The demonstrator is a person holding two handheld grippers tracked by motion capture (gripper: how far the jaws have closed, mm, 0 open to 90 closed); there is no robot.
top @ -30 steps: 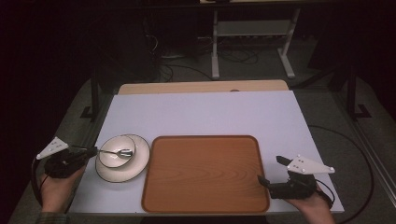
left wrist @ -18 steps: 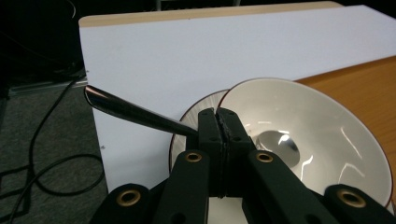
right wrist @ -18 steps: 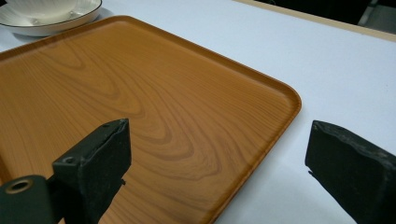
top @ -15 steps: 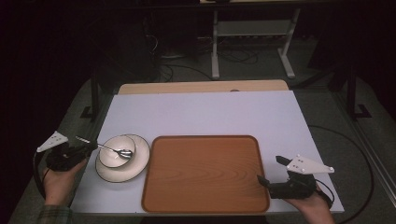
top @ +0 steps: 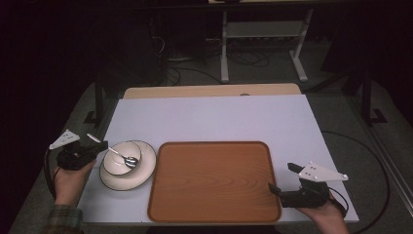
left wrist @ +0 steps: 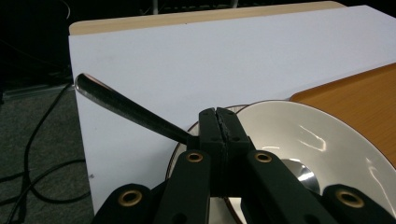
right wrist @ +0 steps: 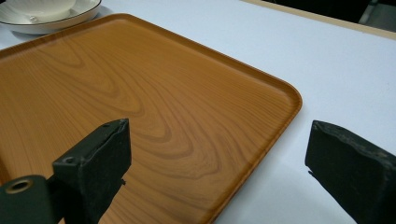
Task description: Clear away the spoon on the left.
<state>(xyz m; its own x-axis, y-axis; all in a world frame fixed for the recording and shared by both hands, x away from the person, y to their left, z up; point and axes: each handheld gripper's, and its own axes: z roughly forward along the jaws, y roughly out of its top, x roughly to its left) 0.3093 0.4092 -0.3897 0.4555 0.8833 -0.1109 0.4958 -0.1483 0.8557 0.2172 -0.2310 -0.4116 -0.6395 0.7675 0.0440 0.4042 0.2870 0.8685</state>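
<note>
White tabletop, dark room — left gripper (top: 100,145) pinches the spoon (top: 119,154) handle, its head resting in the bowl (top: 122,158) just left of the tray (top: 214,180); right gripper (top: 283,183) gapes idle at the tray's right corner — next: lift clear.

Black claws (top: 103,145), grey plates, plaid sleeve (top: 62,219)

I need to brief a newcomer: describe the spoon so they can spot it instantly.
Start at the large wooden tray; just left of it stands a white bowl on a black-rimmed white plate. The shiny metal spoon rests in that bowl, the only metal piece, its handle clamped by the left tool.
</note>
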